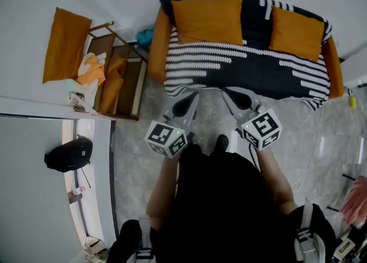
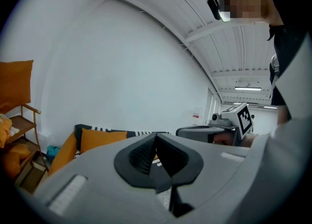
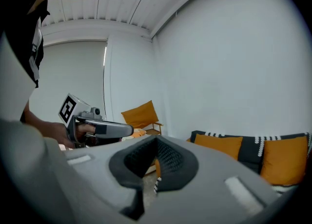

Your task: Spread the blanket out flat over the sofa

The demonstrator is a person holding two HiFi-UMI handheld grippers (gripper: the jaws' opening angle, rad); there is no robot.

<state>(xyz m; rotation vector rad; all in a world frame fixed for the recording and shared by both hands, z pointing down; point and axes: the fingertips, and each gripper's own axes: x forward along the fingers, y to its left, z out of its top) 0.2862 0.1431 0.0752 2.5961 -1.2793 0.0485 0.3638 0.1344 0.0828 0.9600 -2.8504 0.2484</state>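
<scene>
The black blanket with white dashed stripes [image 1: 246, 64] lies over the seat and back of the orange sofa [image 1: 159, 44], its edge hanging down the front. Two orange cushions [image 1: 207, 20] [image 1: 295, 32] lean on the backrest. My left gripper [image 1: 188, 101] and right gripper [image 1: 234, 94] are held side by side just short of the sofa's front edge. Both point at it, shut and with nothing in them. In the left gripper view the jaws [image 2: 156, 157] meet, with the sofa low at the left. In the right gripper view the jaws [image 3: 155, 158] meet too, with the blanket [image 3: 253, 147] at the right.
A wooden rack [image 1: 117, 75] with orange and white cloth stands left of the sofa, a big orange cushion [image 1: 66, 44] beside it. A black bag [image 1: 70, 154] lies at the left. A pink item [image 1: 356, 199] and cables sit at the right. The person's feet [image 1: 221, 141] stand before the sofa.
</scene>
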